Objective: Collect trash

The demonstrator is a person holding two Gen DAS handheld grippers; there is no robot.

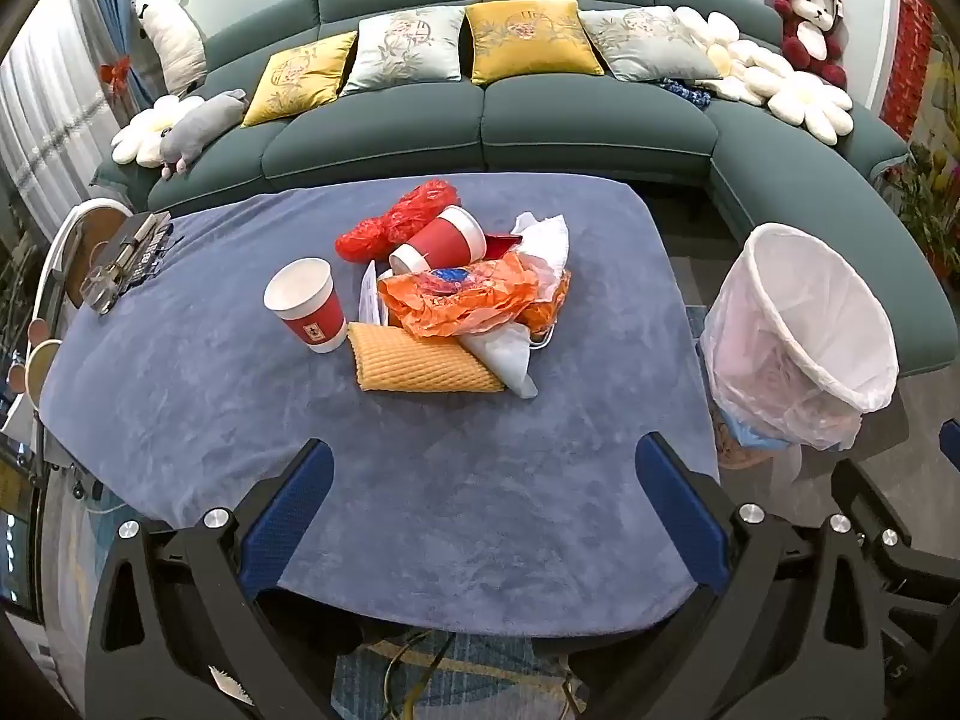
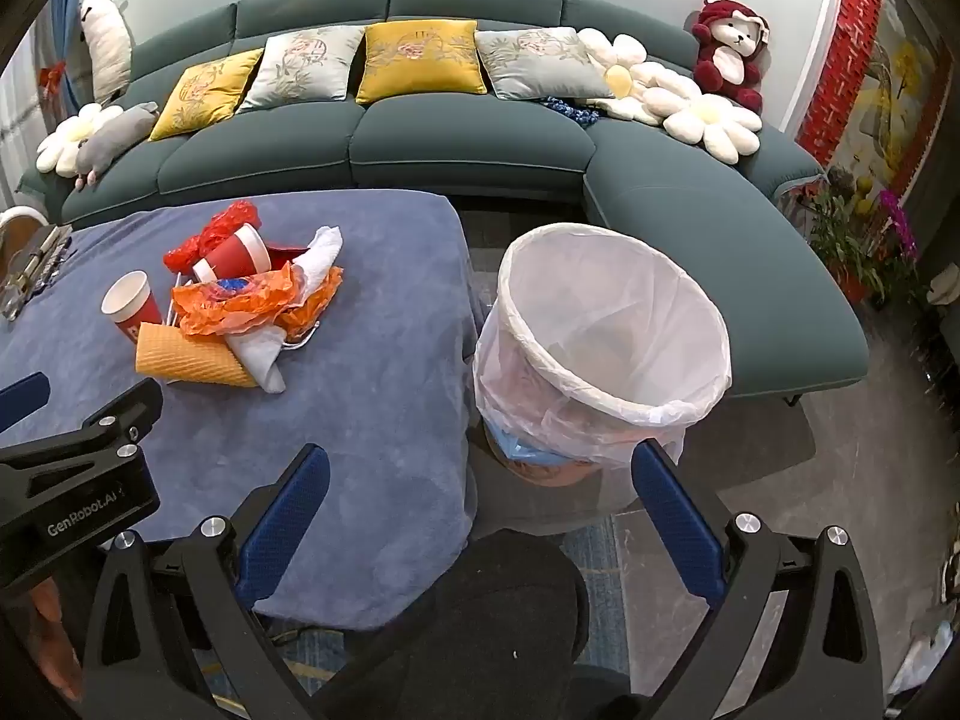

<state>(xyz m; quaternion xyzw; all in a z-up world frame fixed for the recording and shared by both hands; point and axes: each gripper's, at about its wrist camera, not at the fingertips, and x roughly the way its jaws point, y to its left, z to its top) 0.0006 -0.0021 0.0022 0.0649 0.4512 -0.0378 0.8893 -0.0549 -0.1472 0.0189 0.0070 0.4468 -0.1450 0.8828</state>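
Blue plush cloth covers the counter (image 1: 180, 420), on which one heap of trash lies near the middle, well ahead of both tools. Item one: upright red-and-white paper cup (image 1: 306, 303), at the heap's left edge; light, thin-walled, likely to crush, best pinched across the rim. Item two: a second red paper cup (image 1: 441, 240), on its side toward the far end of the heap, resting against a crumpled red plastic bag (image 1: 393, 219). Item three: orange plastic bag (image 1: 474, 297), crinkled, draped over the heap's centre; soft and slippery, probably best taken at a bunched fold. Item four: yellow foam fruit netting (image 1: 423, 363), nearest the tools; springy, weightless, grippable anywhere. Item five: white tissue (image 1: 543, 240) and a pale plastic wrapper (image 1: 510, 357); limp, easily dragged. Destination: waste bin (image 2: 606, 330) lined with a white bag, standing on the floor just beside the counter's right edge, seemingly empty. Left tool (image 1: 483, 516): released, blue pads spread wide, nothing between them, poised over the counter's near edge. Right tool (image 2: 480, 516): likewise released and empty, aimed between counter edge and bin. No item yet collected.
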